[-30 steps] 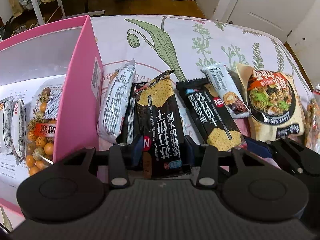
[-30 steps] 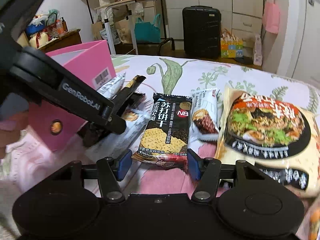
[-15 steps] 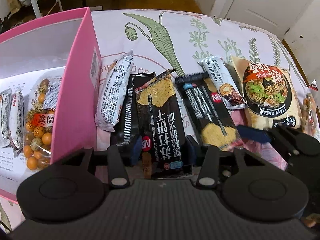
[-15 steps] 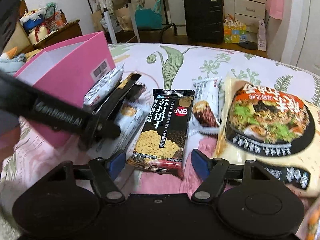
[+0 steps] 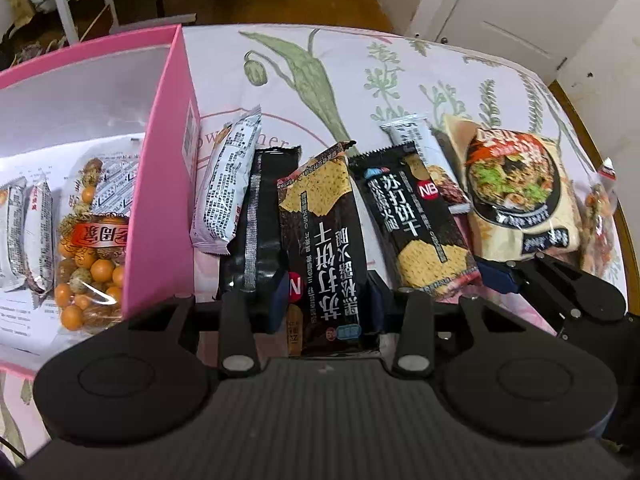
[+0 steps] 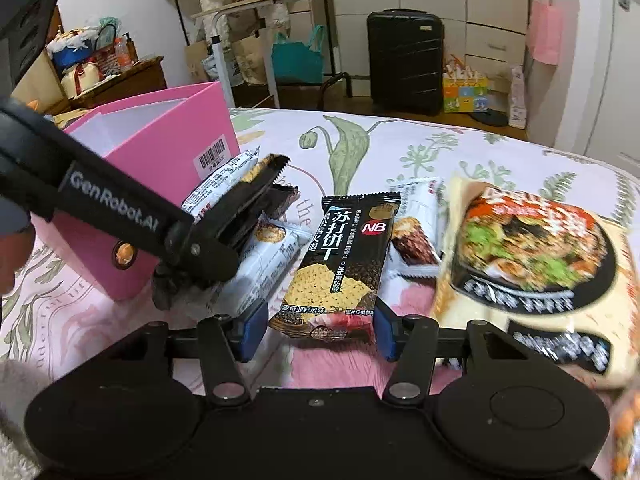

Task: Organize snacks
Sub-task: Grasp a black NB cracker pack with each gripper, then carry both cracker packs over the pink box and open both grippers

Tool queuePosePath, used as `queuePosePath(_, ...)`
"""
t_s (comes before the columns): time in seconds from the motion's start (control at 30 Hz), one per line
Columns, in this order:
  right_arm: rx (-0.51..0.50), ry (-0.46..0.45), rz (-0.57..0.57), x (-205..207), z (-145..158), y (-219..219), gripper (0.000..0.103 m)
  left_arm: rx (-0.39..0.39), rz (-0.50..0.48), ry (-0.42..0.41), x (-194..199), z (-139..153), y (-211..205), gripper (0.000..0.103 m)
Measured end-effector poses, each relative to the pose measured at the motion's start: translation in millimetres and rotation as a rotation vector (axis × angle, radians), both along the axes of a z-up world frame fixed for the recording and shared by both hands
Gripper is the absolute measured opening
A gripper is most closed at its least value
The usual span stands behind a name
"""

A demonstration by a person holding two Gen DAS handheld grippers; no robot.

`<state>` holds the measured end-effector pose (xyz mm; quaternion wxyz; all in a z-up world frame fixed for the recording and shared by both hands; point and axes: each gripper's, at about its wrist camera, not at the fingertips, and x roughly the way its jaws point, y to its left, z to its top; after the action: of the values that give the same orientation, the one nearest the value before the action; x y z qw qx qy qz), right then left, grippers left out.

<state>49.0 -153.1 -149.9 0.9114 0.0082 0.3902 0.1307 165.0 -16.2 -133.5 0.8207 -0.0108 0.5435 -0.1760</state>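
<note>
Your left gripper [image 5: 326, 298] is closing on the near end of a black foil soda-cracker packet [image 5: 324, 248], its blue pads pressing both edges and the far end raised; a second black wrapper [image 5: 256, 240] lies just left of it, touching, and may be dragged along or snagged as you lift. Your right gripper [image 6: 318, 330] is also closing, straddling the near end of a matching black cracker packet [image 6: 340, 264] that lies flat on the floral cloth [image 6: 400, 140]; the pads do not yet visibly press it, so a thin foil edge could slip out. The pink cardboard box [image 5: 160, 184] stands at left, already holding a bag of orange coated nuts [image 5: 90, 264]; its tall wall could catch a dangling packet.
</note>
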Motion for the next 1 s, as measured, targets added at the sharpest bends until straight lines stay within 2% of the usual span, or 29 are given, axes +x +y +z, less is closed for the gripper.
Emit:
queuePosePath(0.23, 0.008, 0.018, -0.033, -23, 14, -6, 0.059, 0.014, -0.055, -0.007, -22, 15, 1, 0.039)
queuePosePath(0.43, -0.005, 0.077, -0.034, -38, 29, -3, 0.059, 0.042, -0.1, 0.014, -42, 26, 3, 0.039)
queuePosePath(0.8, -0.067, 0.108, 0.017, -73, 72, 12, 0.059, -0.005, -0.204, 0.021, -85, 62, 20, 0.038)
queuePosePath(1.0, -0.061, 0.095, 0.08, -86, 103, 26, 0.059, -0.005, -0.189, 0.007, -99, 86, 47, 0.038)
